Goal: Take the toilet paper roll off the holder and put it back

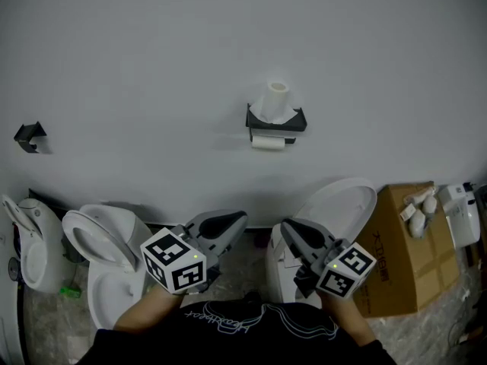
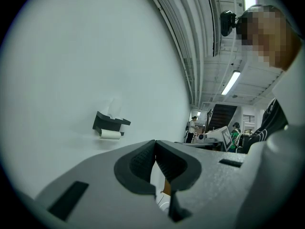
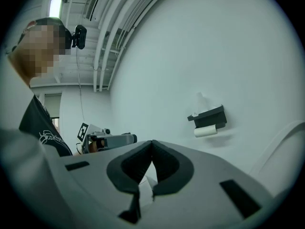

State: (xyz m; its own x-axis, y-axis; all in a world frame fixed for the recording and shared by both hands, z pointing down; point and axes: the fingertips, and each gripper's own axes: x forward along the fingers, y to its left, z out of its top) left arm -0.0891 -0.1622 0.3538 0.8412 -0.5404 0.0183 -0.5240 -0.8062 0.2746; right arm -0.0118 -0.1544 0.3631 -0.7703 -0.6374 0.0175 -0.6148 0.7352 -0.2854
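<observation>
Toilet paper roll (image 1: 268, 143) hangs lying flat under the black holder (image 1: 298, 119) on the white wall (image 1: 152, 52), well ahead of you. A second roll (image 1: 278, 96) stands upright on the holder's top. Your left gripper (image 1: 240, 219) and right gripper (image 1: 286, 226) sit low, side by side, well apart from the holder, both pointing toward the wall. Left jaws: closed tip to tip, nothing between them. Right jaws: same, pads meeting, empty. Writing: the cardboard box (image 1: 396, 242) at your right carries dark print on its side, too small to read. Your black shirt (image 1: 228, 325) has white script, not legible. The left marker cube (image 1: 175, 258) shows black-and-white squares only, no lettering. An open-lidded toilet (image 1: 103, 242) stands below left, and a raised toilet lid (image 1: 346, 204) stands between the right gripper and the box
</observation>
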